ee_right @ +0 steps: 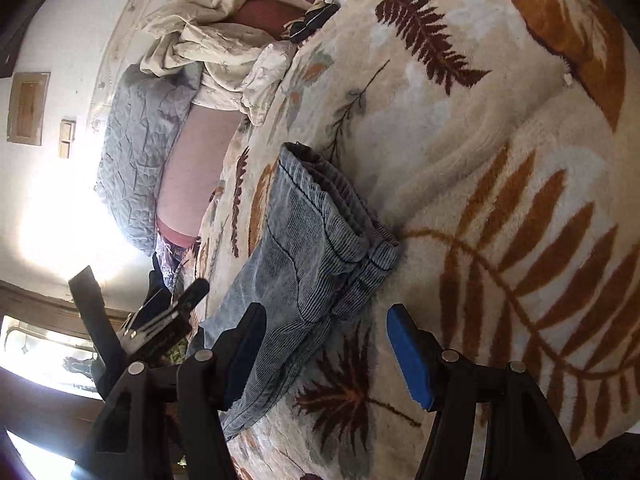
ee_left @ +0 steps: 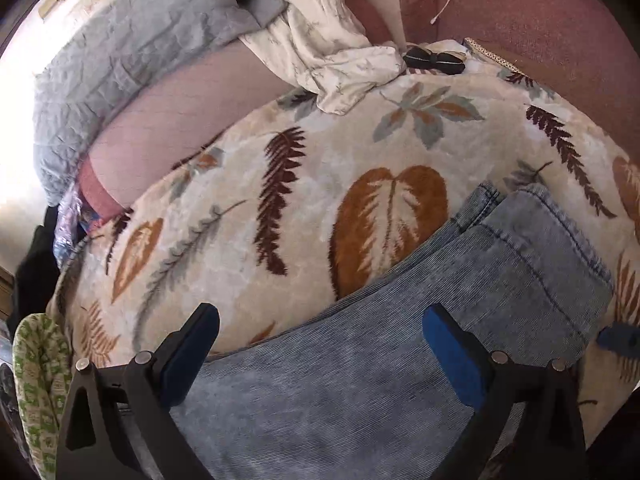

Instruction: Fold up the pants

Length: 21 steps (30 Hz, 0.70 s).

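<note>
Jeans [ee_right: 308, 256], pale blue stonewashed denim with dark stitching, lie on leaf-print blanket [ee_right: 500, 140] covering bed, legs stacked, hems [ee_right: 352, 220] roughly aligned. I judge fabric soft, floppy, moderately heavy, not slippery; best pinched through both layers at hems or along edge. My left gripper [ee_left: 320, 332] hovers over denim, fingers wide, empty. Right gripper [ee_right: 326, 344] fingers wide too, straddling jeans' edge, gripping nothing.

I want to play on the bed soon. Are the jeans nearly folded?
Partly. The jeans already lie doubled lengthwise, legs stacked, on the leafy blanket. Nothing is held now: the left gripper and right gripper hover open. Folding them shorter seems left.
</note>
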Each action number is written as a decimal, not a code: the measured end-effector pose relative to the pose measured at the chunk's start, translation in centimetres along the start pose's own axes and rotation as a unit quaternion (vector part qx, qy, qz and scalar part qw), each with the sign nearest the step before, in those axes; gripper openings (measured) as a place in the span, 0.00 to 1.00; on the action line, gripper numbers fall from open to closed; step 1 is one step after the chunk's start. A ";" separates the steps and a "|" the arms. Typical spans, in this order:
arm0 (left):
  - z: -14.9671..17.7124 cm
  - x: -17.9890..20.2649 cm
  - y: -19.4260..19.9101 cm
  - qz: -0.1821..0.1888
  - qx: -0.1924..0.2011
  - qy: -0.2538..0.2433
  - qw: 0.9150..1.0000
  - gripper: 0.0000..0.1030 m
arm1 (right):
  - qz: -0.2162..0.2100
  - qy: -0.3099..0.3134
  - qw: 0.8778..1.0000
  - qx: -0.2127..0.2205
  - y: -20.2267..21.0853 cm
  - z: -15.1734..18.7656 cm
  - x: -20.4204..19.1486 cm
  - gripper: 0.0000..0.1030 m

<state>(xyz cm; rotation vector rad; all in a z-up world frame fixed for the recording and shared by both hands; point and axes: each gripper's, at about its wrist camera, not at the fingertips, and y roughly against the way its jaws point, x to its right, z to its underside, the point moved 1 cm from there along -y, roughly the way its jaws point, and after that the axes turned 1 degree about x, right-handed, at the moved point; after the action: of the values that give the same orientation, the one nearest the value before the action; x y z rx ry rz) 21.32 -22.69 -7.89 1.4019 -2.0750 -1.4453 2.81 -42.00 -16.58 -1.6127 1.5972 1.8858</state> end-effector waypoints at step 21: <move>-3.8 5.3 -2.3 0.060 -0.012 -0.102 0.993 0.98 | -0.002 -0.031 0.999 0.012 -1.5 -0.6 0.7 0.64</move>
<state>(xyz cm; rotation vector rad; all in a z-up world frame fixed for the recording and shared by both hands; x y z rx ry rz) 22.42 -29.34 -9.60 1.1394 -2.2130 -1.6160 3.96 -42.18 -17.95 -1.5327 1.5842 1.8883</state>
